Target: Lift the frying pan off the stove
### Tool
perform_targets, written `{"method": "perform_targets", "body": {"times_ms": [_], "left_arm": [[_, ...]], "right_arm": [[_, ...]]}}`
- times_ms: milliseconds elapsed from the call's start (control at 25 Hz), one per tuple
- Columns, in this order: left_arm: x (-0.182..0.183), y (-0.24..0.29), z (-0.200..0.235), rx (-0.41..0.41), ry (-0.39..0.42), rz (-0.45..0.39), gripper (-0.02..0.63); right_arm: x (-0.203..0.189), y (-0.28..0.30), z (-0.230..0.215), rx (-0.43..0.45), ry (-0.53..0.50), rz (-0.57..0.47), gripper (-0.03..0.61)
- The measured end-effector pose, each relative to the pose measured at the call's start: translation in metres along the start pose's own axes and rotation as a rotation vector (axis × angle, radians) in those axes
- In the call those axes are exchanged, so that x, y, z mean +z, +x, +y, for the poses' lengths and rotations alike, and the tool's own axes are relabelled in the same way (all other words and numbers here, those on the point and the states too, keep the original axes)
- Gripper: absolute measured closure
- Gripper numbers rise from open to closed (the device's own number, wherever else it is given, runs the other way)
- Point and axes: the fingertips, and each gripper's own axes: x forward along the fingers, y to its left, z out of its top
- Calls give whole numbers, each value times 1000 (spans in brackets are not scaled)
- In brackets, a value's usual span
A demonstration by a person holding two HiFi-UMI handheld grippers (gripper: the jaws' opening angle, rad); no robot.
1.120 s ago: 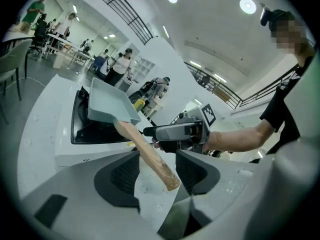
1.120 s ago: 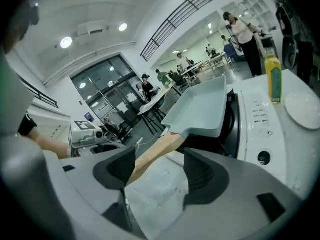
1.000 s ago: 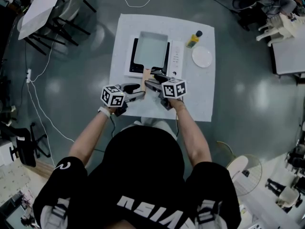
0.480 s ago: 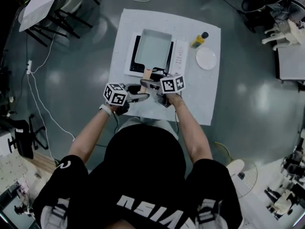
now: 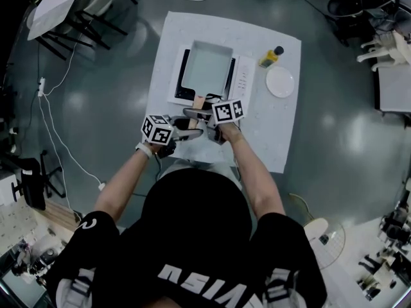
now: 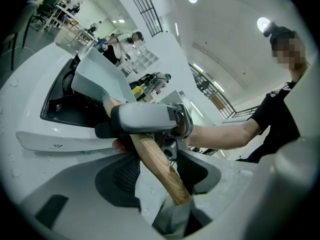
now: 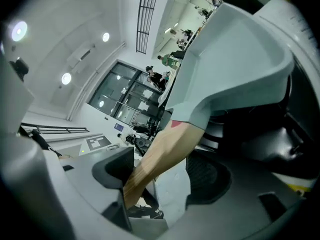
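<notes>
A rectangular grey frying pan (image 5: pixel 207 66) sits over the black stove (image 5: pixel 182 76) on the white table (image 5: pixel 270 140). Its wooden handle (image 5: pixel 198 101) points toward me. My left gripper (image 5: pixel 194 132) reaches in from the left, and the handle end (image 6: pixel 165 176) lies between its jaws. They are closing, with table showing between one pad (image 6: pixel 126 174) and the wood. My right gripper (image 5: pixel 192 115) crosses the handle nearer the pan. In the right gripper view the handle (image 7: pixel 160 159) leans on one finger (image 7: pixel 114 170), and the other pad (image 7: pixel 210 176) stands apart from it.
A yellow bottle (image 5: pixel 270 56) and a white plate (image 5: pixel 280 81) stand to the right of the stove's white control strip (image 5: pixel 243 76). A cable (image 5: pixel 54 140) runs over the floor at the left, with chairs (image 5: pixel 83 24) at the far left.
My right gripper has crept a little toward the pan along the handle. The left gripper stays by the handle end. The pan looks unmoved.
</notes>
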Motion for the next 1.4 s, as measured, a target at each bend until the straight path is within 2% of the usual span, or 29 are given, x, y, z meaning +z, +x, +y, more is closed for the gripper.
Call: {"method": "perform_targets", "body": {"times_ms": [120, 160, 240, 480, 840, 1080, 1400], "left_arm": [[0, 3, 0, -11, -6, 5, 391], [0, 4, 0, -13, -7, 4, 393], [1, 4, 0, -16, -13, -8, 396], [1, 2, -1, -18, -23, -40, 403], [0, 6, -6, -2, 11, -36, 402], [13, 5, -19, -7, 43, -59, 402], [33, -3, -49, -11, 119, -98, 400]], "right_arm": [[-1, 7, 0, 34, 45, 15, 280], [-1, 9, 2, 46, 53, 15, 294], [0, 10, 6, 73, 68, 3, 365], [2, 8, 11, 142, 108, -75, 430], [0, 2, 18, 167, 85, -77, 433], [11, -6, 33, 153, 50, -81, 433], [23, -19, 67, 141, -41, -78, 432]]}}
